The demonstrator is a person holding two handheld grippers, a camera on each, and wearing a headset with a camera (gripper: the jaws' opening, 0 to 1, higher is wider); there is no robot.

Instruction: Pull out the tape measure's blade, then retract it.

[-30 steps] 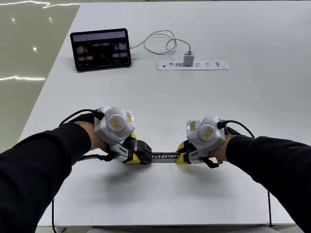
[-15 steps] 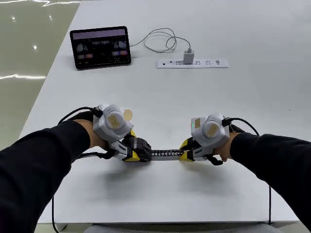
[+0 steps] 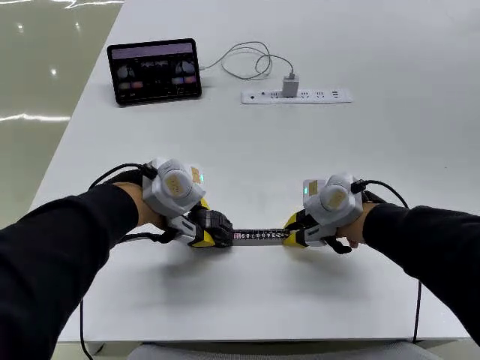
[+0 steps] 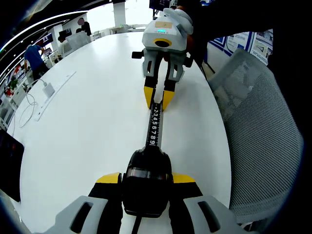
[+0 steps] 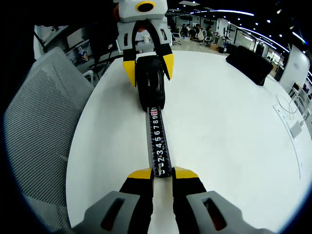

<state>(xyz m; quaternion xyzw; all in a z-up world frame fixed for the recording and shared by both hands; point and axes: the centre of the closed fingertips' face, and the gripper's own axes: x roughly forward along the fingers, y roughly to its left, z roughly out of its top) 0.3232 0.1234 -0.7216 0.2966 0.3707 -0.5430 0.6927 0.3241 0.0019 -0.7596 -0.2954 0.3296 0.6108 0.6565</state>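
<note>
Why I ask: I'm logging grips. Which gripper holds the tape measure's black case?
The left gripper, its jaws clamped around the black case; the right gripper pinches only the end of the blade.

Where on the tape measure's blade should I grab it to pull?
Grip the blade at its free end, approaching lengthwise from the side opposite the case. It is a thin flat strip running straight out, and the right gripper is shut on that end.

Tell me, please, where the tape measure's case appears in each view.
Head view: case lower centre-left, in the left gripper.
Left gripper view: case bottom centre, between its jaws.
Right gripper view: case top centre.
Shared landmark: the numbered blade leading to the right gripper.
</note>
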